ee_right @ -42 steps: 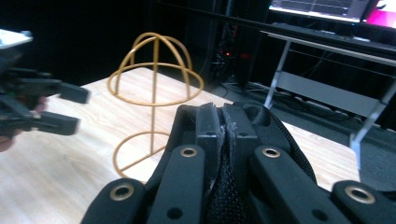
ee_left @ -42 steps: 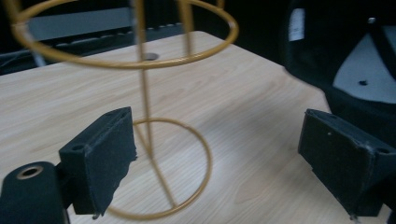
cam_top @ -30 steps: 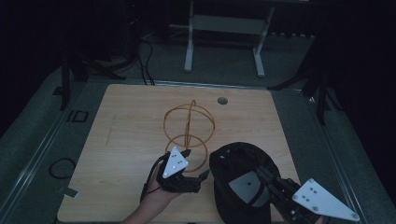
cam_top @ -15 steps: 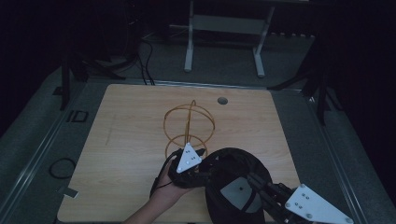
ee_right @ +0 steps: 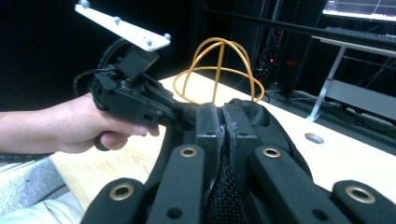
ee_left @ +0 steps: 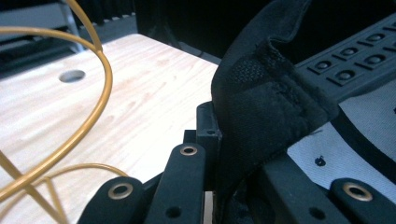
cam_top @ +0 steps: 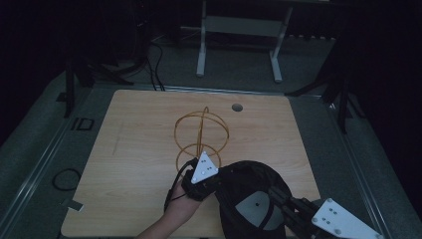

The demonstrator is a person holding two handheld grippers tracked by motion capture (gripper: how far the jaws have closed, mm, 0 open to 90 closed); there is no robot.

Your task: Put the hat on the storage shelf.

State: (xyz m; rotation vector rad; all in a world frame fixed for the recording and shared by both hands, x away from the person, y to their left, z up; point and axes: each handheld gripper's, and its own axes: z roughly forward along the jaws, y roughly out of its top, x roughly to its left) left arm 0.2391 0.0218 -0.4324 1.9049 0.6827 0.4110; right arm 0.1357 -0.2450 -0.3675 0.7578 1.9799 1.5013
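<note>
A black cap [cam_top: 254, 191] is held upside down above the table's near right part, its grey lining facing up. My left gripper [cam_top: 220, 180] reaches it from the left. Its jaws have just been closing and now pinch the cap's folded rim [ee_left: 261, 102] by the adjuster strap. From the lower right, my right gripper [cam_top: 272, 194] is shut on the opposite edge, and black fabric [ee_right: 224, 140] shows squeezed between its pads. A gold wire stand [cam_top: 201, 134], shaped like a sphere, sits on the wooden table [cam_top: 134, 149] just beyond the cap.
A round cable hole [cam_top: 237, 107] lies near the table's far edge. The person's hand [ee_right: 70, 126] holds my left gripper at the near edge. A metal frame [cam_top: 239, 30] stands on the floor behind the table, and a cable loop [cam_top: 64, 178] lies at the left.
My left gripper moved right, up to the cap's rim, and its jaws closed on the fabric. The right gripper and cap shifted slightly.
</note>
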